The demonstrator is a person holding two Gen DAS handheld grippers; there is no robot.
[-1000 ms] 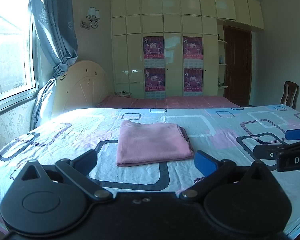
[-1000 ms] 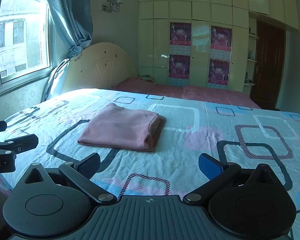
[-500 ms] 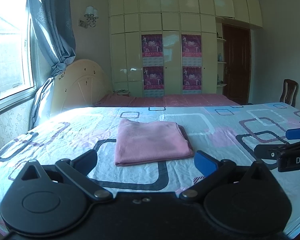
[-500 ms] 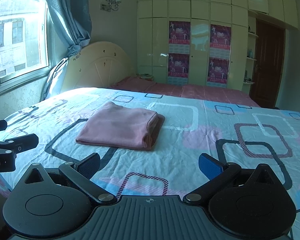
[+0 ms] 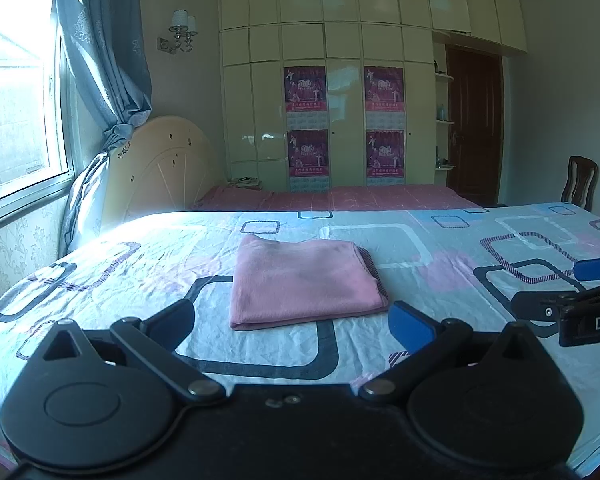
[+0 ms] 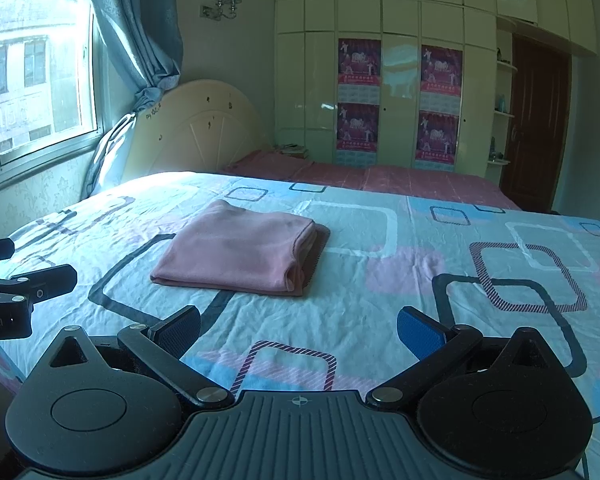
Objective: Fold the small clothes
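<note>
pink garment (image 5: pixel 306 280) lies folded in a neat rectangle on the bed sheet (image 5: pixel 440 272) — both claws (image 5: pixel 292 320) (image 6: pixel 298 326) released, empty.

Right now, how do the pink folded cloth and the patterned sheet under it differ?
The pink folded cloth is plain, while the patterned sheet carries rounded squares in black, blue and pink. The cloth is a small layered stack; the sheet is spread in one layer across the bed. Both lie flat, untouched by either gripper.

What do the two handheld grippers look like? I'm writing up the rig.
Both are black, with round pivot housings, silver pins and linkage arms. The left gripper and right gripper each show one blue finger pad and one dark. White lettering marks their sides. No cables or sleeves show.
</note>
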